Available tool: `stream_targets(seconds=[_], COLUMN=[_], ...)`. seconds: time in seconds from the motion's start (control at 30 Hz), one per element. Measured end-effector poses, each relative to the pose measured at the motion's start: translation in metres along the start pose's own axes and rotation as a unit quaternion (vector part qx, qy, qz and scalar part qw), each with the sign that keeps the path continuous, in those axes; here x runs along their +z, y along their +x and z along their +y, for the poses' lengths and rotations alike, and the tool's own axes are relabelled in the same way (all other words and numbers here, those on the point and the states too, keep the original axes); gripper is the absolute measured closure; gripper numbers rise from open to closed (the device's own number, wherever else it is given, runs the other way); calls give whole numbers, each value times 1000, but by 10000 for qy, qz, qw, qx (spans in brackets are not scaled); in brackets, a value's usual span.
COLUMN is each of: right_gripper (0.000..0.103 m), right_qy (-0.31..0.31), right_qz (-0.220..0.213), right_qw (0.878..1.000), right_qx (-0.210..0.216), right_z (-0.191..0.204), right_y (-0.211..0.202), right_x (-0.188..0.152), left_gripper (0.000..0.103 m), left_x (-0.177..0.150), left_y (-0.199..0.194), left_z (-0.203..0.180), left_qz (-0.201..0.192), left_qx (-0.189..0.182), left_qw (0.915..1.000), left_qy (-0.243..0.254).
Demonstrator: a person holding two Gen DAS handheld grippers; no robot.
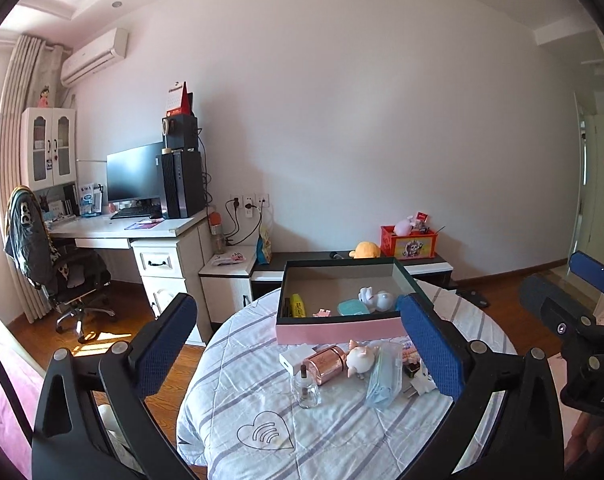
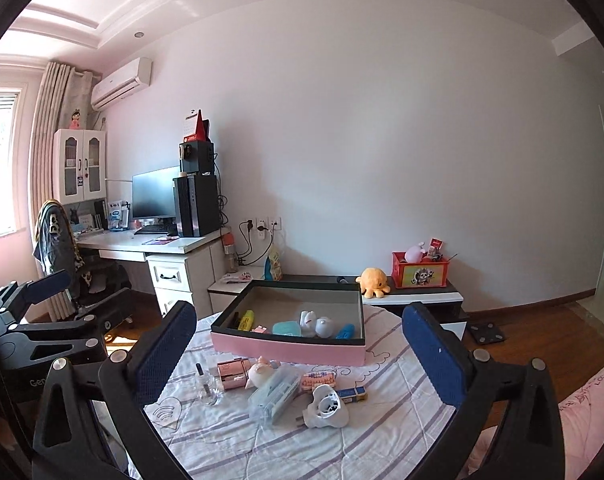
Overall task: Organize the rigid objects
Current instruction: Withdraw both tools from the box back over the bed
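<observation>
1. Both my grippers, left [image 1: 298,340] and right [image 2: 300,354], are spread wide with nothing in them.
2. Box [image 2: 290,347] on the quilt [image 2: 262,444] holds a few bits, like a teal case [image 2: 288,328].
3. Loose stuff sits just in front: pink jar [image 2: 232,374], pig [image 2: 260,374], plug [image 2: 328,406], maybe a glass bottle [image 2: 207,390].

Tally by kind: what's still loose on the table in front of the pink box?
Glass bottle: 1
Rose-gold cylinder: 1
Pig figurine: 1
Clear pouch: 1
Pink pack: 1
Small blue-yellow box: 1
White plug-in device: 1
White charger block: 1
Total: 8
</observation>
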State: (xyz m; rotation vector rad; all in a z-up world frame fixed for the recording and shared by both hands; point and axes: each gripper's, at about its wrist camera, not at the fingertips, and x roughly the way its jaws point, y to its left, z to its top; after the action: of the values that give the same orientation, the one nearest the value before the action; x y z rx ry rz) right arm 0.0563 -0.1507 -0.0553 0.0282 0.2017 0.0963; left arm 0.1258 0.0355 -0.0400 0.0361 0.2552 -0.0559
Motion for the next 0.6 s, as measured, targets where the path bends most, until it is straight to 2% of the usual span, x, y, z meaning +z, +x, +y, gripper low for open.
stream_targets(seconds=[0.13,0.3,0.6], right_gripper=[0,0,0], right_qy=[-38,-96,-146], right_qz=[-69,-244,-345], right_qw=[10000,9996,9992], right_qx=[-50,-129,-163], right_z=[8,15,20], right_y=[-16,-35,-53], right_x=[0,1,-2], left_gripper=[0,0,0], left_x=[-3,-5,-4], left_y=[-27,-50,-64], left_z=[-2,-3,-1], left_qz=[-175,-376,-492], left_qx=[-115,67,159], left_qw=[9998,9993,9987], left_qy=[-32,-37,-39])
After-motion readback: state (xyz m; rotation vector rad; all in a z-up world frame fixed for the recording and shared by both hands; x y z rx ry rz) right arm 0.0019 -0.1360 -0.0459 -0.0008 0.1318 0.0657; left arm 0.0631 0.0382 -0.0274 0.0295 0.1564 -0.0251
